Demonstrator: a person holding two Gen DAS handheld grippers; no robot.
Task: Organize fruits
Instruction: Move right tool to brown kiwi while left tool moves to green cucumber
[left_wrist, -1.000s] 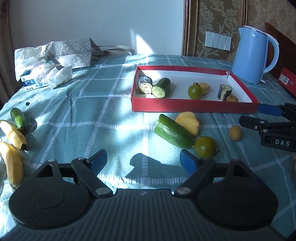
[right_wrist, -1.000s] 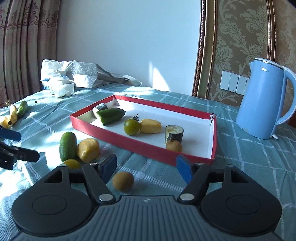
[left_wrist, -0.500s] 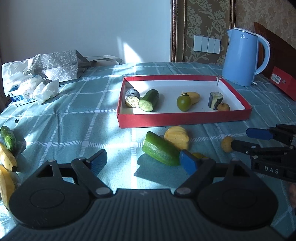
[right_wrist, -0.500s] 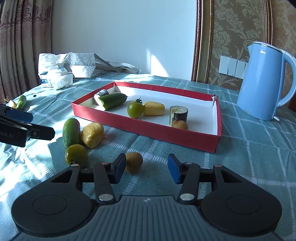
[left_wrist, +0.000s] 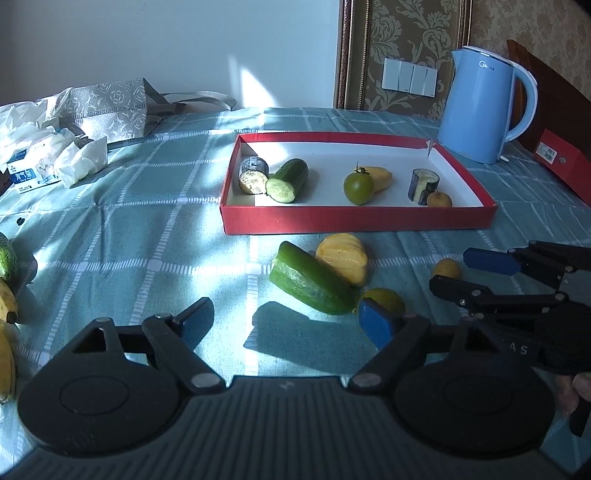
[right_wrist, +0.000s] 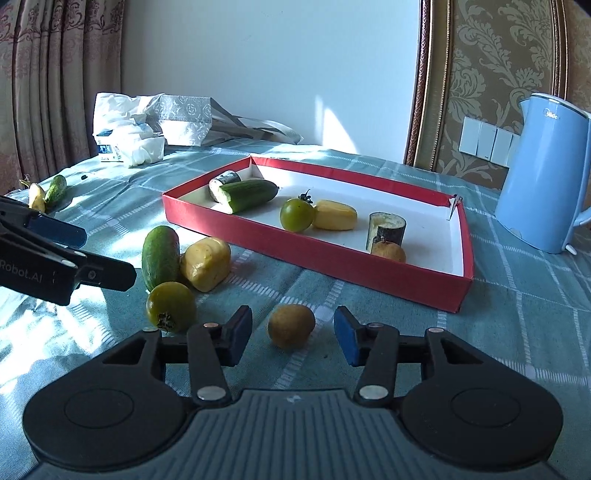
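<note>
Left wrist: blue pad (left_wrist: 376, 322) half hides green tomato (left_wrist: 386, 298).

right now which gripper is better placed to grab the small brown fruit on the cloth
Right. The right gripper has just been closing with the brown fruit between its pads, not yet touching. The left gripper faces the cucumber.

place: home | cues: curtains (right_wrist: 44, 92), damask wallpaper (right_wrist: 498, 55), kettle (left_wrist: 480, 107), tablecloth (left_wrist: 147, 229)

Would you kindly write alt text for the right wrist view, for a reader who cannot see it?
The right gripper, jaws just closing but not yet touching, brackets a small brown kiwi on a checked tablecloth. Beyond lies a red tray of produce, with a blue kettle at right.
</note>
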